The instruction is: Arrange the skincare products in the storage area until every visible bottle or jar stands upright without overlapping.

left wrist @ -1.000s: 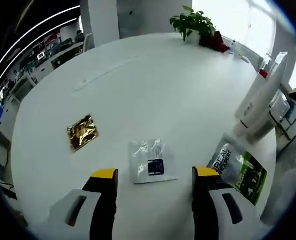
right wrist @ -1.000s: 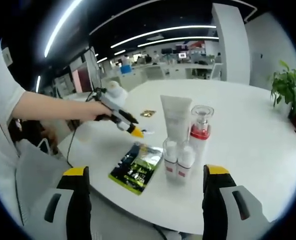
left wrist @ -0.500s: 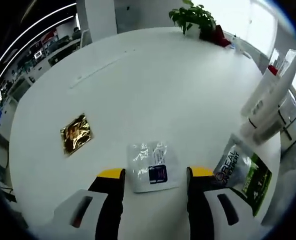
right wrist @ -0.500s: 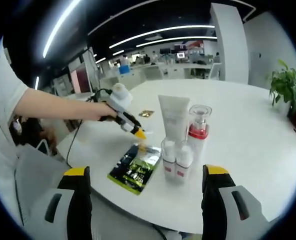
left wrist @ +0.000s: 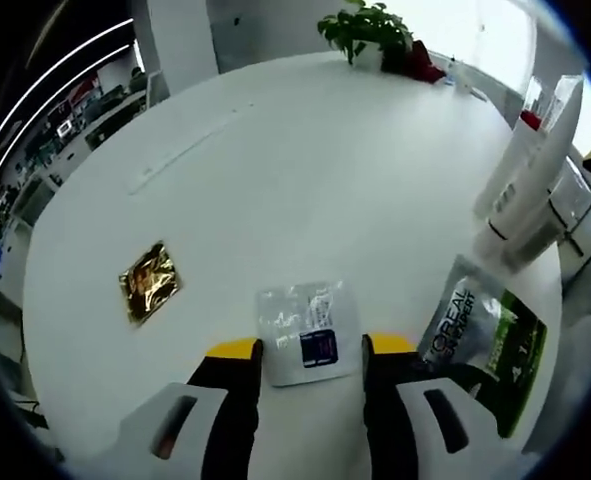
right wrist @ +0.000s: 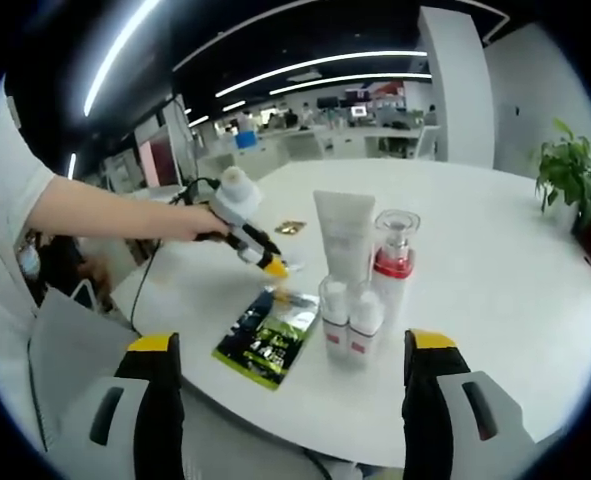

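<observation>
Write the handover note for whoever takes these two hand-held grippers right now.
Left hand-held gripper: jaws closing around the clear flat sachet with a dark label, lying on the round white table; grip not confirmed.
Right hand-held gripper: open, empty, facing the products.
Done: white squeeze tube, clear pump bottle with red collar and two small white-capped bottles stand upright together.
Left: the clear sachet, the green-and-black sachet and the gold foil sachet lie flat.
</observation>
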The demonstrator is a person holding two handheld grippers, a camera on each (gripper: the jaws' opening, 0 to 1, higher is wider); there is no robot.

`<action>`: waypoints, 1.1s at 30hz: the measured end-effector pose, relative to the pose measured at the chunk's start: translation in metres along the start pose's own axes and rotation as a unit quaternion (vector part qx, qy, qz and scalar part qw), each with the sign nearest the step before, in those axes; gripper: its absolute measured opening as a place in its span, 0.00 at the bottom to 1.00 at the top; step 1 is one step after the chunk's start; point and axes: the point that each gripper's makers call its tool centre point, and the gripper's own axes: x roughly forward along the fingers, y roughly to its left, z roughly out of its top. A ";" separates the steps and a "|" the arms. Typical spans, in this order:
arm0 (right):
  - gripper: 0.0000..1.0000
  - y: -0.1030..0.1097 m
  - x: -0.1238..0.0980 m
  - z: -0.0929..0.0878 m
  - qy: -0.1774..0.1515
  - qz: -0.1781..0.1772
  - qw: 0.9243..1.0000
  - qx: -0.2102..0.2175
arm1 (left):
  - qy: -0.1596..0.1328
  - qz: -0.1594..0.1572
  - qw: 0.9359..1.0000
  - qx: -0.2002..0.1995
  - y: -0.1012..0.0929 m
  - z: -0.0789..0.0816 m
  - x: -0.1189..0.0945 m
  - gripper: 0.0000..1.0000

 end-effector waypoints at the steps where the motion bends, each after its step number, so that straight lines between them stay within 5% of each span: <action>1: 0.91 0.000 0.000 0.000 0.000 0.000 1.000 0.000 | 0.000 0.001 1.000 0.008 0.000 0.000 -0.002 0.44; 15: 0.91 0.007 0.001 0.003 -0.007 0.012 1.000 -0.008 | -0.033 -0.027 0.996 0.080 -0.021 0.013 -0.043 0.44; 33: 0.80 0.035 0.005 0.006 0.003 0.070 0.997 -0.028 | -0.084 -0.066 0.986 0.127 -0.080 0.013 -0.115 0.43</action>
